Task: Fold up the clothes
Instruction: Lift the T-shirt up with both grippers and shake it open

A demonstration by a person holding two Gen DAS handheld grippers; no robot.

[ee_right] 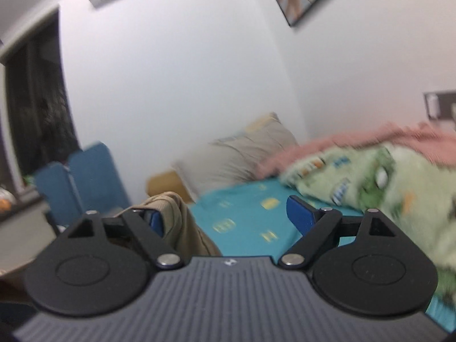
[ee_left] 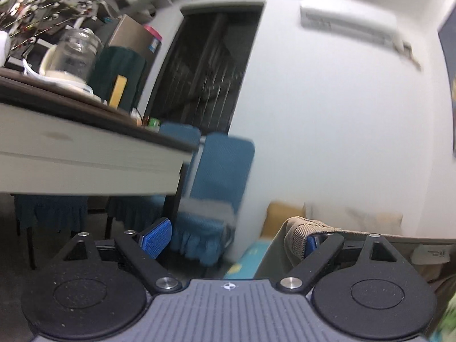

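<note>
A khaki garment with a ribbed band is draped over the right finger of my left gripper. Its fabric stretches off to the right, where a white label shows. That gripper's jaws stand wide apart, the left blue pad is bare, and nothing is pinched between the pads. In the right wrist view the same khaki garment hangs over the left finger of my right gripper. Those jaws also stand wide, with the right blue pad free. Both grippers point about level, above the bed.
A bed with a teal sheet lies ahead, with a grey pillow, a green patterned blanket and a pink blanket. To the left are a table carrying a glass jar, blue chairs and a dark doorway.
</note>
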